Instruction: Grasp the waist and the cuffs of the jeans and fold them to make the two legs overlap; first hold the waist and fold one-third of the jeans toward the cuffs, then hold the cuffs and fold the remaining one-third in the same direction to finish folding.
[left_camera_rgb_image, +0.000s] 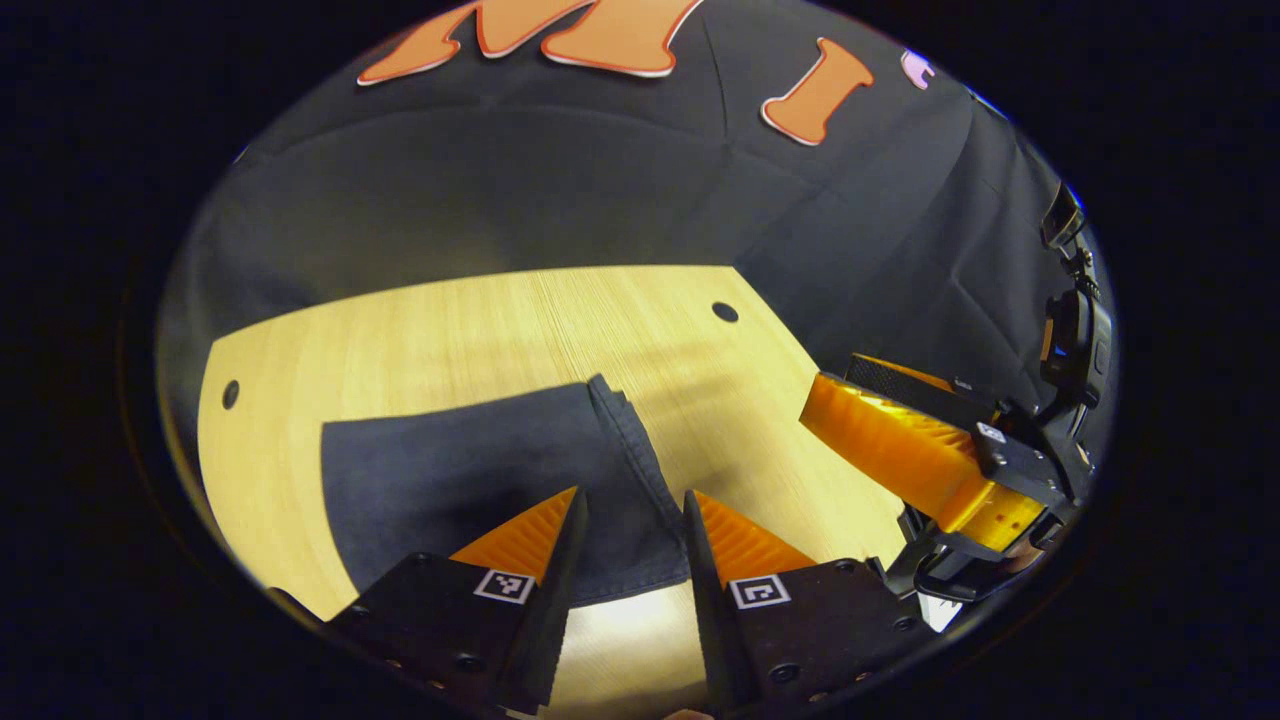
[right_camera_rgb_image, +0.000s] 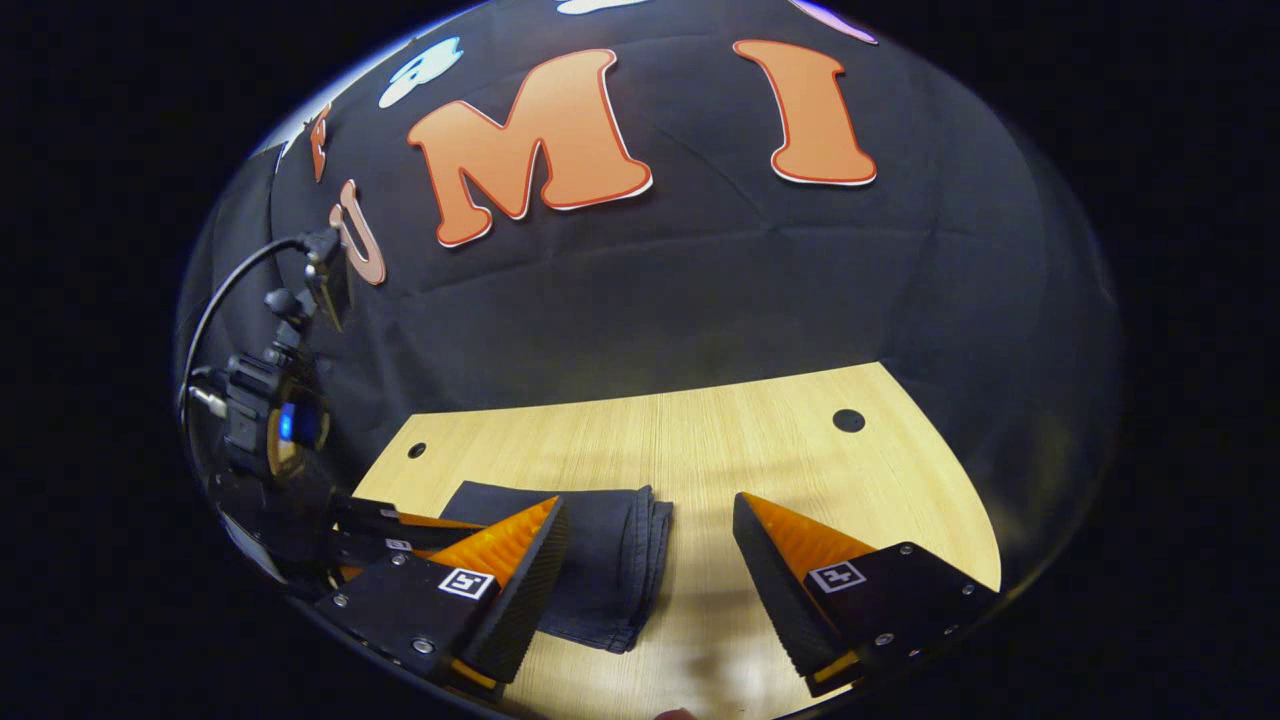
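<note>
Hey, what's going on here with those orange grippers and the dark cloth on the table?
A person is folding dark jeans with two handheld grippers. The jeans lie on the wooden table as a compact bundle with stacked layers at one edge, so the folding looks finished or close to it. The left gripper and the right gripper are both open above the jeans, holding nothing.

Pale wood-grain table (right_camera_rgb_image: 700, 440) with round dark holes (right_camera_rgb_image: 848, 420), black creased cloth wall (right_camera_rgb_image: 700, 290) behind, dim booth light
</note>
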